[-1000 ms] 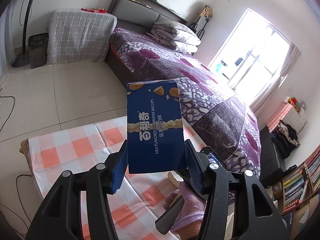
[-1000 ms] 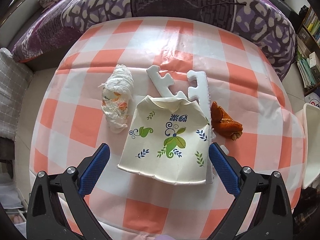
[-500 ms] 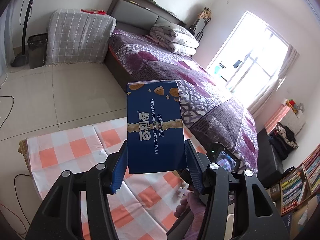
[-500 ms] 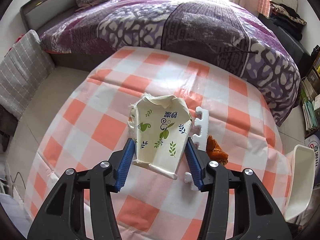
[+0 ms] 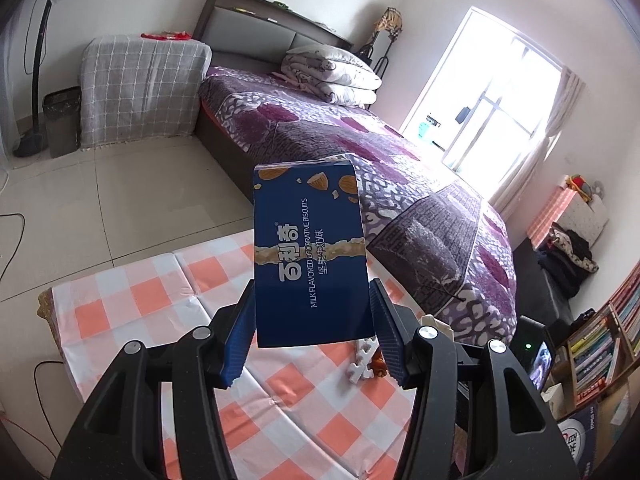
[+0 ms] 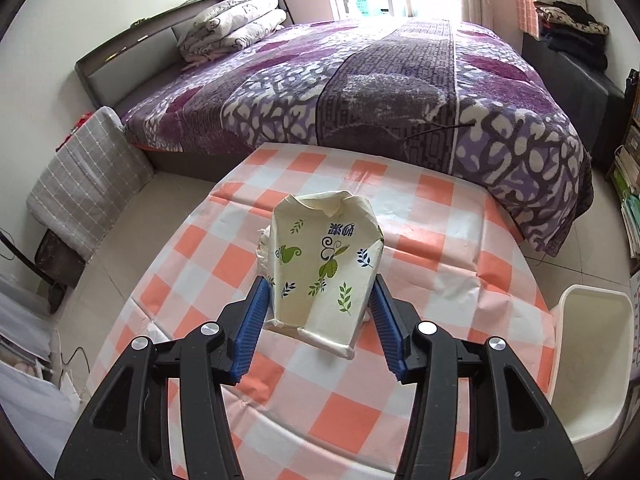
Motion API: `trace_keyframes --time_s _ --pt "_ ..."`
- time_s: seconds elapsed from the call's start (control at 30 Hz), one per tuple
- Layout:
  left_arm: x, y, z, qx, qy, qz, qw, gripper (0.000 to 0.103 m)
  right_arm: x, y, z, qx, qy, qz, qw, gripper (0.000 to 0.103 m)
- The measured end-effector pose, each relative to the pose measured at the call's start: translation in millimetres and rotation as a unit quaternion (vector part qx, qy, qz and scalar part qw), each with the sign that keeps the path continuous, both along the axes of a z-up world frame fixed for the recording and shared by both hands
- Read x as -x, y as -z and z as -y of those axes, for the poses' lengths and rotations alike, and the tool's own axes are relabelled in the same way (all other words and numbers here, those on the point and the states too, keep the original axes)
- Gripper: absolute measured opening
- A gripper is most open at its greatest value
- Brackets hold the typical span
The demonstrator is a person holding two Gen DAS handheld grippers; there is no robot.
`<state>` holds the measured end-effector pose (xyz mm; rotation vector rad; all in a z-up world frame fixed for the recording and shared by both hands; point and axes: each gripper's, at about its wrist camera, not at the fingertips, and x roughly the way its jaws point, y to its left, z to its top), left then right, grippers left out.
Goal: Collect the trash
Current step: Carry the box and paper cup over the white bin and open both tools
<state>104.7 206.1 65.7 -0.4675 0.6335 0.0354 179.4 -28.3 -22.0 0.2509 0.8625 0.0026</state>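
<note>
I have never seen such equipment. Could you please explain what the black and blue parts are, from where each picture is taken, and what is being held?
There is no robot here. A person holds one hand-held clamp in each hand, and each clamp carries a wide-angle camera that looks forward along its two blue-padded fingers. So each picture is one clamp's own view.

In the left view, the left gripper is closed on a blue biscuit box, held above a table with an orange and white checked cloth. A white foam piece lies on the cloth.

In the right view, the right gripper is closed on a crumpled paper cup with a leaf print, raised over the same table. A white bin stands at the table's right edge. A purple bed fills the background.
</note>
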Motion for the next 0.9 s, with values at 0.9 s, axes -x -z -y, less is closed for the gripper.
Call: trace_keyframes --time_s 0.9 --pt "-12.2 48.2 182.6 -0.057 0.169 -0.046 0.9829 0.054 82.3 20.2 188.3 -0.056 0.113 -0.011 0.992 0.051"
